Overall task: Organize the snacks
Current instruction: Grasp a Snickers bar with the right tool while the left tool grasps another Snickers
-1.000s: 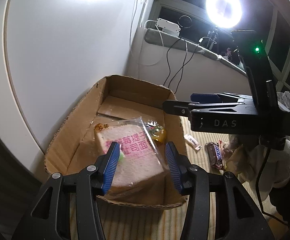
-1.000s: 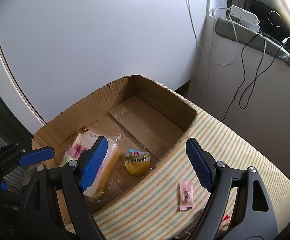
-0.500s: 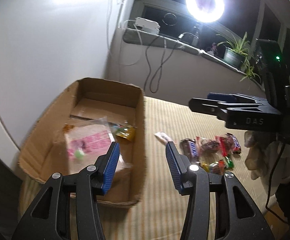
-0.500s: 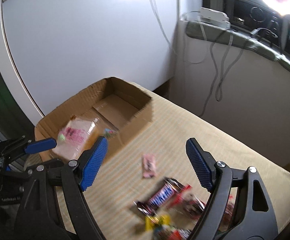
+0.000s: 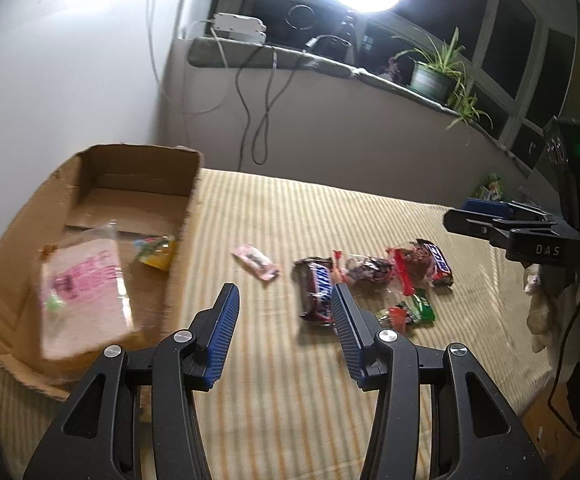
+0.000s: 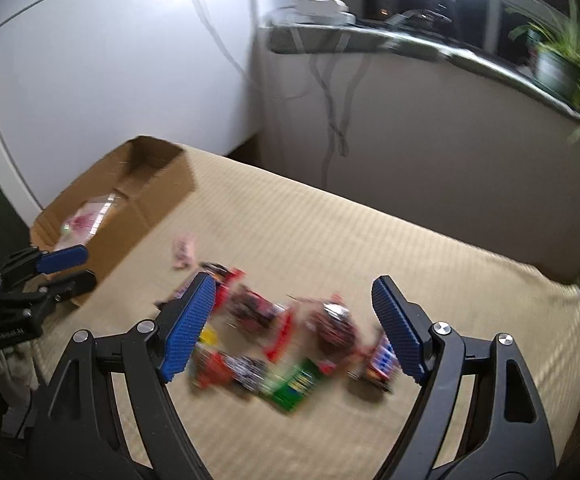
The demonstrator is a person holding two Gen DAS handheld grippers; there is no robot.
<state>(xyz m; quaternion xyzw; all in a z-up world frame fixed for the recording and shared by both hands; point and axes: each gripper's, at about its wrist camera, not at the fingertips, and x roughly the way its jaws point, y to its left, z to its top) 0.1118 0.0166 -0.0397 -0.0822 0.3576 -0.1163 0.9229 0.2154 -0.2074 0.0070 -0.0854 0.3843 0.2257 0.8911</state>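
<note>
Status of sort, partway: open brown cardboard box [image 5: 90,216] sits at the left end of the striped beige cloth [image 5: 330,216]; inside it lie a clear-bagged slice of bread with pink print [image 5: 84,292] and a small yellow-wrapped cake or jelly [image 5: 158,252], the two just beside each other on the box floor; these I judge as the done part.

Left to move: a small pink sachet [image 5: 256,266] alone on the cloth between box and main cluster; then the cluster itself, well apart from the box: a brown Snickers bar [image 5: 316,294], a clear packet with dark contents [image 5: 364,272], a red-edged packet [image 5: 404,268], a second Snickers bar [image 5: 438,266], and small green and red wrapped sweets [image 5: 408,314]; several touch or overlap; exact count uncertain, since the right wrist view is blurred.

Left gripper [image 5: 286,336]: blue pads at a middling gap, nothing between them, above bare cloth near the first Snickers bar; right gripper [image 6: 296,328]: jaws wide, empty, poised over the cluster.

Judgement: two items boxed, roughly six or more outstanding; next step looks like a pick from the cluster; crowded wrappers risk a double grab.
</note>
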